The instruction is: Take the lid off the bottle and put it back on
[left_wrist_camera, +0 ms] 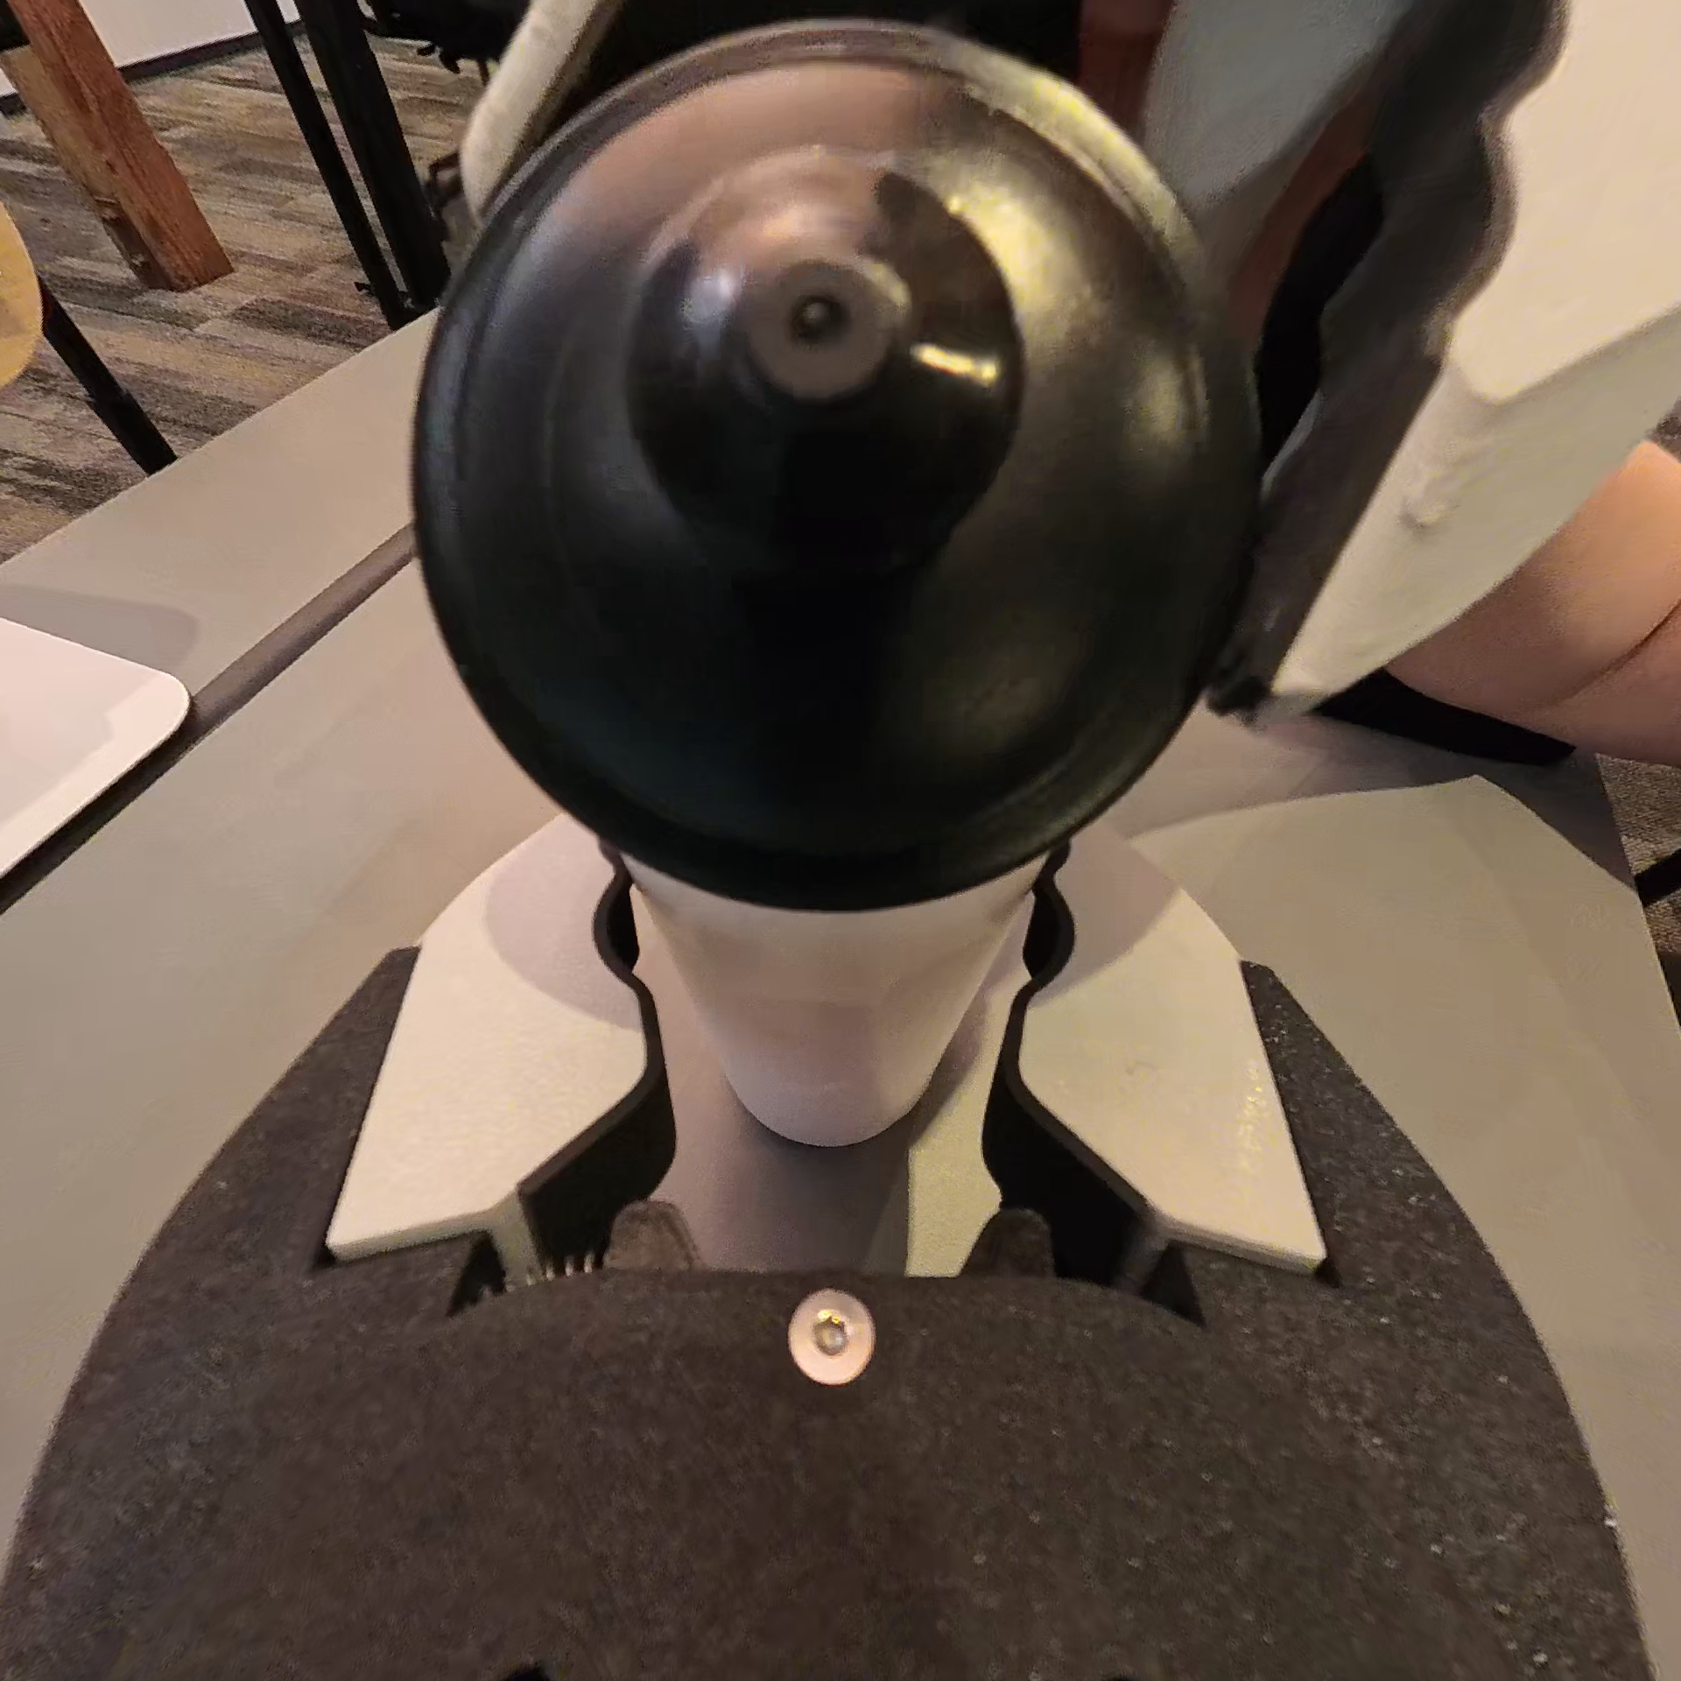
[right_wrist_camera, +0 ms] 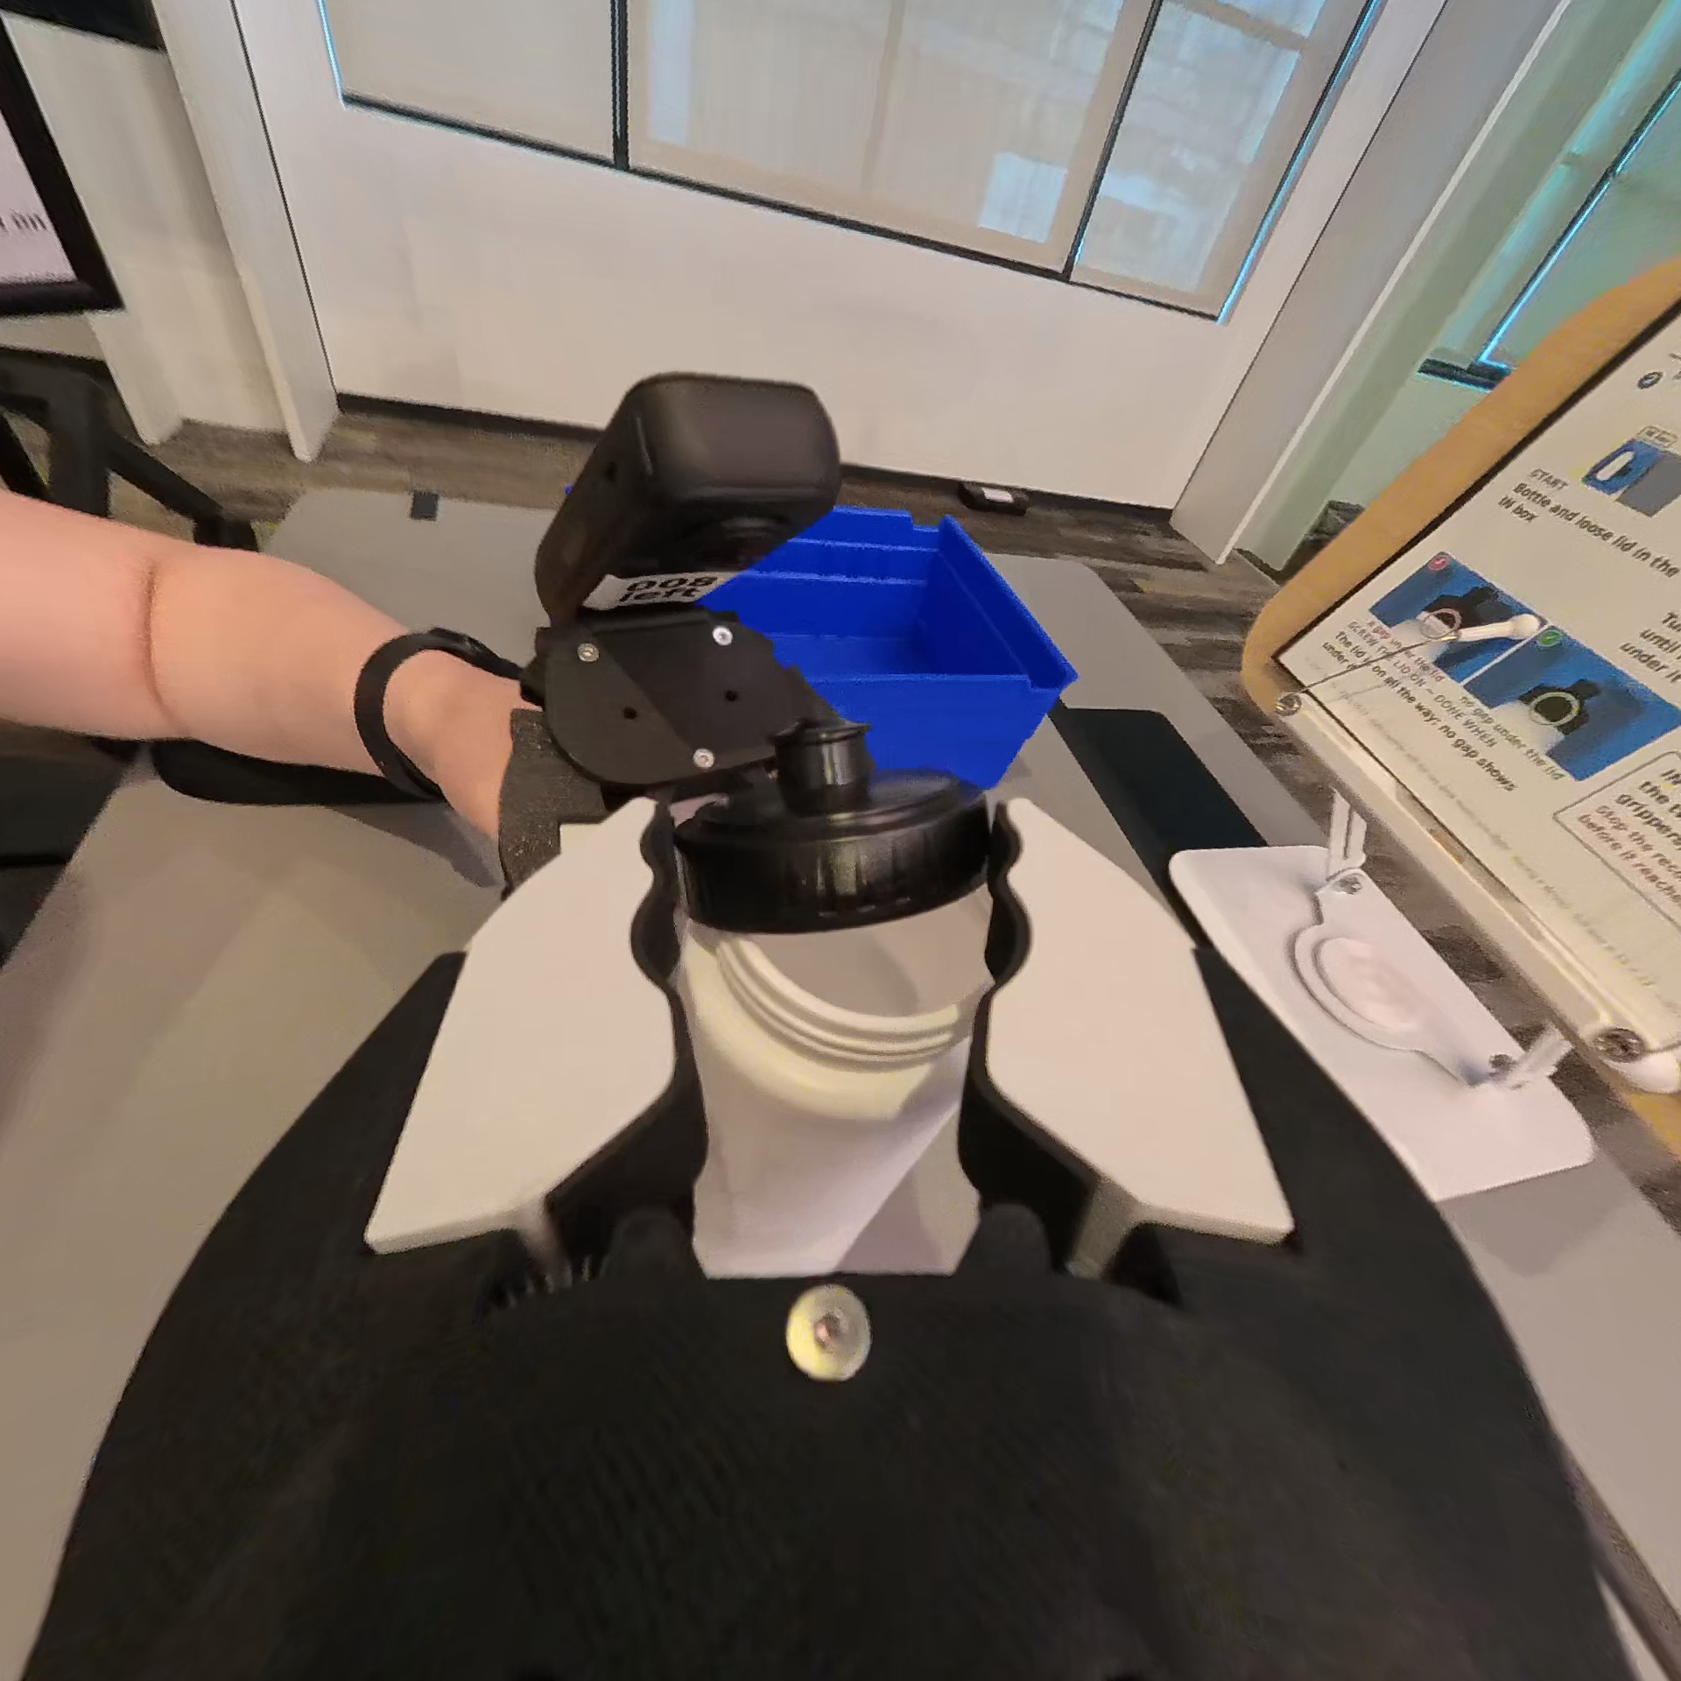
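White bottle [right_wrist_camera: 819, 1073] upright on grey table [left_wrist_camera: 227, 910], left tool [left_wrist_camera: 832, 982] pinching its body. Black lid [right_wrist_camera: 832, 864] with spout sits tilted above the bottle's threaded neck, right tool [right_wrist_camera: 832, 873] clamped on its rim. Blue bin [right_wrist_camera: 910, 655] behind the bottle; white stand [right_wrist_camera: 1346, 1019] to its right.

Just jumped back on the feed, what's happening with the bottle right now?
A person is working two handheld tools. The left tool is shut on the white bottle, holding its body. The right tool grips the black lid, which sits lifted clear of the bottle's exposed threads, so the lid is off at this moment. A blue bin stands behind on the grey table.
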Demonstrator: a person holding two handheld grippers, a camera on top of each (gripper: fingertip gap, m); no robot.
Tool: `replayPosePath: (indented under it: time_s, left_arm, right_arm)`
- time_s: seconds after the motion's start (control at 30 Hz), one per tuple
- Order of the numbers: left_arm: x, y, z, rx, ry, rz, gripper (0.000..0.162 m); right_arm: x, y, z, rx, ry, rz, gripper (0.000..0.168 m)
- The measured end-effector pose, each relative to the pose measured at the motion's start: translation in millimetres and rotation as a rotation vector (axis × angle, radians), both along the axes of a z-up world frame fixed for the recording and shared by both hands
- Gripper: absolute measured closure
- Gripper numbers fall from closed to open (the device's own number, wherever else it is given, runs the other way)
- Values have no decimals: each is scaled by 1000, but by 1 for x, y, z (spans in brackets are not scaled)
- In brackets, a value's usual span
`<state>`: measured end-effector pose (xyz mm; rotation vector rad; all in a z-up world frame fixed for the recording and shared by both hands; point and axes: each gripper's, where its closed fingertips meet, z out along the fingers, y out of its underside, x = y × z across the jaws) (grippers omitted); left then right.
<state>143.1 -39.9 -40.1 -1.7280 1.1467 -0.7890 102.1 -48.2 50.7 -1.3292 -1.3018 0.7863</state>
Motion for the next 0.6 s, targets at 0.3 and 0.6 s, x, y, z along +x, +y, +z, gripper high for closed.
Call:
replayPosePath:
  time_s: [0.3,0.6]
  left_arm:
    - [2,-1,-1,16,8,-5,77]
    - [3,-3,-1,25,22,-5,77]
  right_arm:
    - [2,-2,-1,-17,-20,20,101]
    - [3,-2,-6,62,-144,-55,99]
